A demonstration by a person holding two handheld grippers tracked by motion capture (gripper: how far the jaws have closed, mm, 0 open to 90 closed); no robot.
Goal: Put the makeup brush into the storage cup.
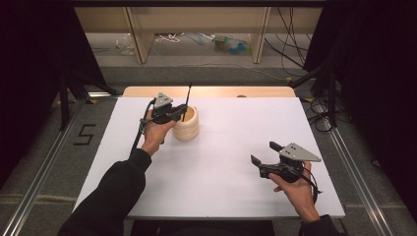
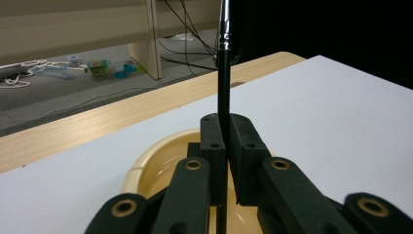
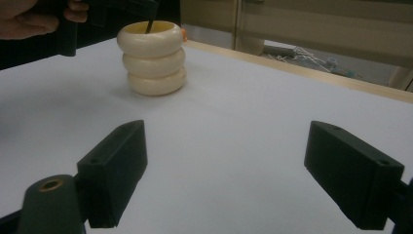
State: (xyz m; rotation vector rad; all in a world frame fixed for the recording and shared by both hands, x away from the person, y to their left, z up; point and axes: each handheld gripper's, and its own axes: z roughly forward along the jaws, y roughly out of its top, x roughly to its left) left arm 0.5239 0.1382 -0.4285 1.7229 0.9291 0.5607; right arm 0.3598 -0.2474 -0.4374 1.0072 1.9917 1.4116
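A cream ribbed cup [image 1: 187, 125] made of three stacked rings stands on the white board at the back left; it also shows in the right gripper view as the cup [image 3: 152, 57]. My left gripper [image 1: 180, 114] hovers over its mouth, shut on a thin black brush [image 2: 223, 68] with a metal ferrule that points straight up; the brush's lower end dips into the cup [image 2: 160, 163]. My right gripper [image 1: 263, 153] rests open near the front right of the board, its jaws wide apart over bare board, with nothing between them.
The white board [image 1: 216, 162] lies on a wooden table [image 1: 206, 91]. Beyond the far edge are shelf legs, cables and small clutter on the floor [image 1: 231, 45]. Metal rails run along both sides of the table.
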